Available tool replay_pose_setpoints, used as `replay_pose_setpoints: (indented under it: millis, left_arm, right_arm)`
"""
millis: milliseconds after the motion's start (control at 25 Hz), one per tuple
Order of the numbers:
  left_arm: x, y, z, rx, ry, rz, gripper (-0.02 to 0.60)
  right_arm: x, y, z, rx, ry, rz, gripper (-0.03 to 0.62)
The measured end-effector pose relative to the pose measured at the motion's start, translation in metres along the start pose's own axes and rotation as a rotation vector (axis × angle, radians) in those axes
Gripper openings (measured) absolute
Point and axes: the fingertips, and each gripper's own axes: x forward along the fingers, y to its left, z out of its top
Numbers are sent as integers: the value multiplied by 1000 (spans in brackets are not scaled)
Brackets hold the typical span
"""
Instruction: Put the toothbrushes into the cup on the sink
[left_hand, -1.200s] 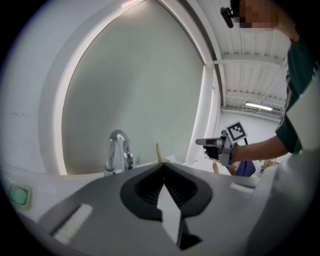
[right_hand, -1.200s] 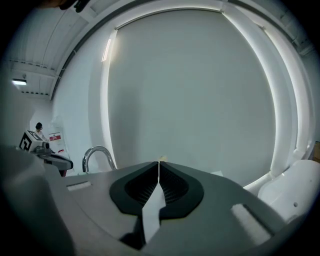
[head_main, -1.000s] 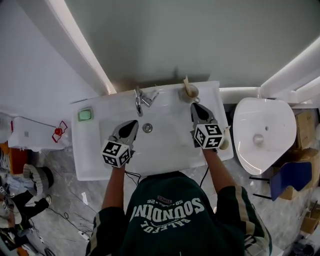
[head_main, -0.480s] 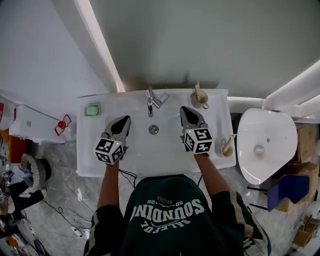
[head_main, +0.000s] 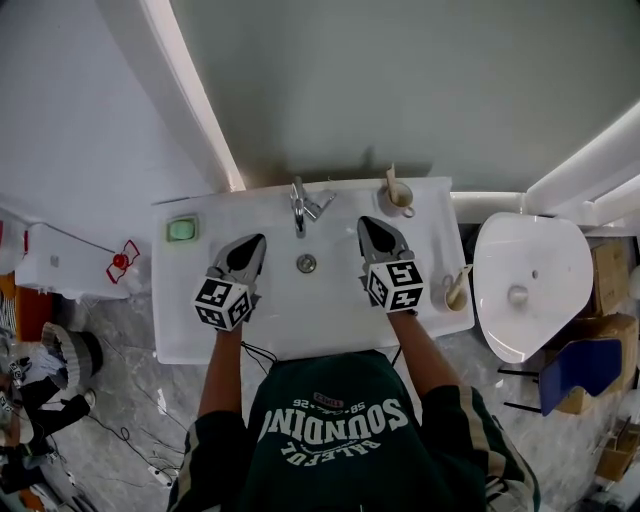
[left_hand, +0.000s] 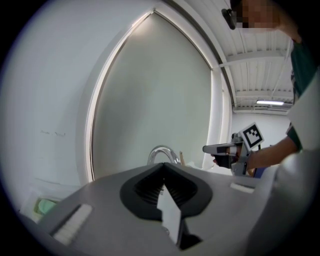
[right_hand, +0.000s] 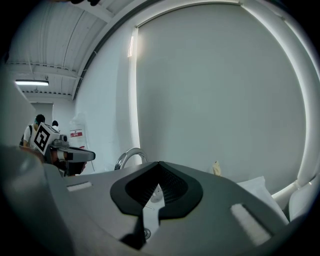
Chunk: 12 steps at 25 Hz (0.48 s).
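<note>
Toothbrush (head_main: 392, 181) standing in the cup (head_main: 402, 202) at the sink's (head_main: 330, 325) back right corner, just ahead of our right gripper (head_main: 367, 224), jaws together on nothing, our left gripper (head_main: 257, 241) closed too, well apart

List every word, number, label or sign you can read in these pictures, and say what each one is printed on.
"SOUNDIN": big white letters, upside down in the head view, on the back of the person's green shirt; a last letter is unclear.
Smaller lines above and below that word: too blurred to read.
Red-and-white wall sign in the right gripper view: too small to read.
Marker cubes: black-and-white patterns only, no words.
</note>
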Motion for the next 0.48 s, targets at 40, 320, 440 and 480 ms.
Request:
replay_pose_setpoints:
  millis: [40, 320, 440, 480]
  left_arm:
    - [1, -1, 0, -1, -2, -5, 51]
    - [7, -3, 2, -5, -10, -36, 51]
    - [6, -3, 1, -4, -8, -42, 51]
    - [5, -4, 0, -3, -7, -44, 51]
  right_arm:
    - [-1, 0, 0, -2, 0, -1, 3]
    - [-3, 0, -2, 2, 5, -17, 3]
    - [-2, 5, -3, 3, 4, -17, 3]
    - [-2, 6, -4, 4, 5, -16, 3]
